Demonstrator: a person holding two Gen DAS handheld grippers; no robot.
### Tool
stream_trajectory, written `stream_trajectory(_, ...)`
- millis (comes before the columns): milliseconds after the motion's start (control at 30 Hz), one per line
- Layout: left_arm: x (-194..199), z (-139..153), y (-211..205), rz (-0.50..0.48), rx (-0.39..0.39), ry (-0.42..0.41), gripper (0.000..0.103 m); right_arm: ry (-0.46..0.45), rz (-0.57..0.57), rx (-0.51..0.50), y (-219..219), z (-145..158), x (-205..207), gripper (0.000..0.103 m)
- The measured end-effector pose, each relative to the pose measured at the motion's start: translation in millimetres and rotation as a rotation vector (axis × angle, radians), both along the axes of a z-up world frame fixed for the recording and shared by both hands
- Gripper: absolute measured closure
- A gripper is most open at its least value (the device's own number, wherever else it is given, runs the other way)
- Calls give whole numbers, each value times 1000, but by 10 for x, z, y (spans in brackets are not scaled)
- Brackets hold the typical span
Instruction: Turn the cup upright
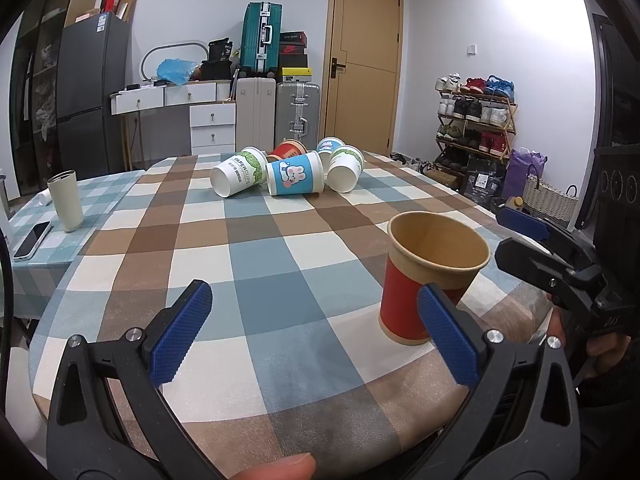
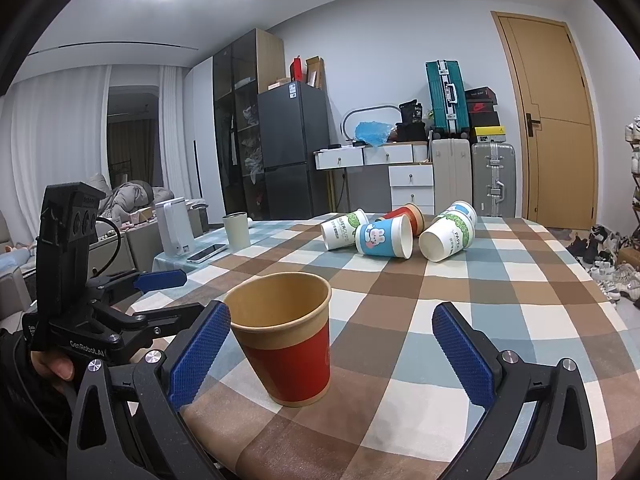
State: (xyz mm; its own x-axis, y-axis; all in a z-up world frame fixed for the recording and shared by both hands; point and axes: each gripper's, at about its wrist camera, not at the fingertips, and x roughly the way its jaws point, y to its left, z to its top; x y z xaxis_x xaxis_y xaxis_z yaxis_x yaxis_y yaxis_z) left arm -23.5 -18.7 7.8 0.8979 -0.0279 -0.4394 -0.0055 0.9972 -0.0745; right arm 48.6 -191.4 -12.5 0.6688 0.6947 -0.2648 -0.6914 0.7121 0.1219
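**Red cup standing upright near the tabletop edge, both hand-held grippers spread**

The red cup (image 2: 286, 340) stands on its base close to the near rim of the tabletop (image 1: 256, 276), mouth up, long axis vertical. In the right wrist view it sits between the spread blue pads of the right hand-held gripper (image 2: 332, 354), nearer the left pad at 9 o'clock; whether that pad touches the cup wall cannot be told, and the other pad stands well apart at 3 o'clock. The left hand-held gripper (image 1: 316, 334) is likewise apart and holds nothing; in its own view the cup lies at 2 o'clock, partly behind its right pad.

Open checked cloth runs from the red cup toward 12 o'clock up to a cluster of tipped cups (image 1: 286, 172) lying on their sides at the far end: two white-and-green, two blue with a cartoon rabbit, one red. Their mouths face various ways. Left of the cluster, at 10 o'clock in the left wrist view, a white tumbler (image 1: 65, 201) stands upright with a phone (image 1: 32, 240) lying flat beside it.

Beyond the tabletop are a dark fridge (image 1: 90, 92), white drawers (image 1: 212, 124), stacked suitcases (image 1: 280, 80), a wooden door (image 1: 366, 64) and a shoe rack (image 1: 476, 116).
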Motion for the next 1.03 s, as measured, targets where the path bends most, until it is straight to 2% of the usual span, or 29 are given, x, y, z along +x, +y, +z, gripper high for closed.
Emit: stream_trajectory(1033, -5, 5, -7, 0, 4, -11, 0, 2, 3, -2, 0, -16, 6, 0)
